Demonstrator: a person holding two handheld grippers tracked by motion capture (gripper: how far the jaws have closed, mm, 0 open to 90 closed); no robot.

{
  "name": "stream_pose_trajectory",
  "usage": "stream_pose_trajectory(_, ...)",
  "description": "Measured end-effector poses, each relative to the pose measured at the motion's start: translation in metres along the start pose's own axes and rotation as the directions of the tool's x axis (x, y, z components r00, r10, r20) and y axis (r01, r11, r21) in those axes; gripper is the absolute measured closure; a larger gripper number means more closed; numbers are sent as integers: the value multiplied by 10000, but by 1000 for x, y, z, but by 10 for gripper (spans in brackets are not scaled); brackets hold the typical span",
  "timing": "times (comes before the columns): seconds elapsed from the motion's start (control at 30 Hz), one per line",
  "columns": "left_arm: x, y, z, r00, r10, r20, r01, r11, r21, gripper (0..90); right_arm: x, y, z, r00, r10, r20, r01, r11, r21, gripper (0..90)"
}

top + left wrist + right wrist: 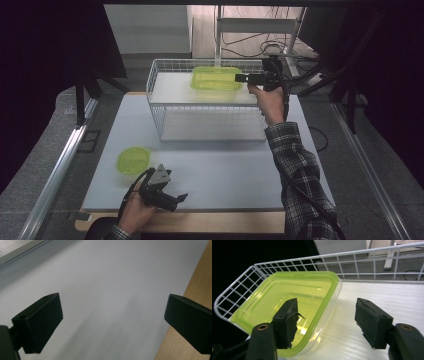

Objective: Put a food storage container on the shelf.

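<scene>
Desk (210, 170) carrying a white wire rack (205, 100); green container (287, 297) on the rack's top shelf. Right gripper (327, 322) fingers released, straddling the container's rim without pressing it. Left gripper (112, 315) fingers spread wide over the bare desk, near a round green lid (133, 160).

Around my right claw (325, 322) the wire basket (155, 82) walls in the top shelf (387, 302). The green box (287, 295) blocks its left half; the right half lies bare. My left claw (112, 322) has open desk (225, 170) ahead, with the round lid (133, 160) just beside it.
</scene>
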State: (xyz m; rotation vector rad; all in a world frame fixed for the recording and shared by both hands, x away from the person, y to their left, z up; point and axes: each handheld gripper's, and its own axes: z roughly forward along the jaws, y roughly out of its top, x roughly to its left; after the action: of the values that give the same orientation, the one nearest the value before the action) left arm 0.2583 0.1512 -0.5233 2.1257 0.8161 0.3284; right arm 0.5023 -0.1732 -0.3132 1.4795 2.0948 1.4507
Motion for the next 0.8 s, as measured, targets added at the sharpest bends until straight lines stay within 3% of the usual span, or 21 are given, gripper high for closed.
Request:
stream_pose_trajectory(0.47,3,-1,-1,9977,-621,262,631,9971,-417,0,14,-13,-16,9931,-949,-691,961,9953,145,182)
stream_pose_trajectory(0.57,2,0,-1,9981,-566,257,577,9973,-446,0,19,-19,-18,9879,-1351,-766,1370,9904,192,150)
stream_pose_trajectory(0.73,1,1,-1,9993,-351,94,355,9987,-375,3,26,-32,-20,9733,-2177,-725,2211,9743,420,102)
stream_pose_trajectory(0.77,0,1,-1,9994,-337,79,340,9987,-378,3,28,-37,-22,9643,-2536,-767,2578,9649,507,86)
stream_pose_trajectory(0.8,1,1,-2,9995,-318,50,319,9988,-361,3,28,-37,-22,9643,-2536,-767,2578,9649,507,86)
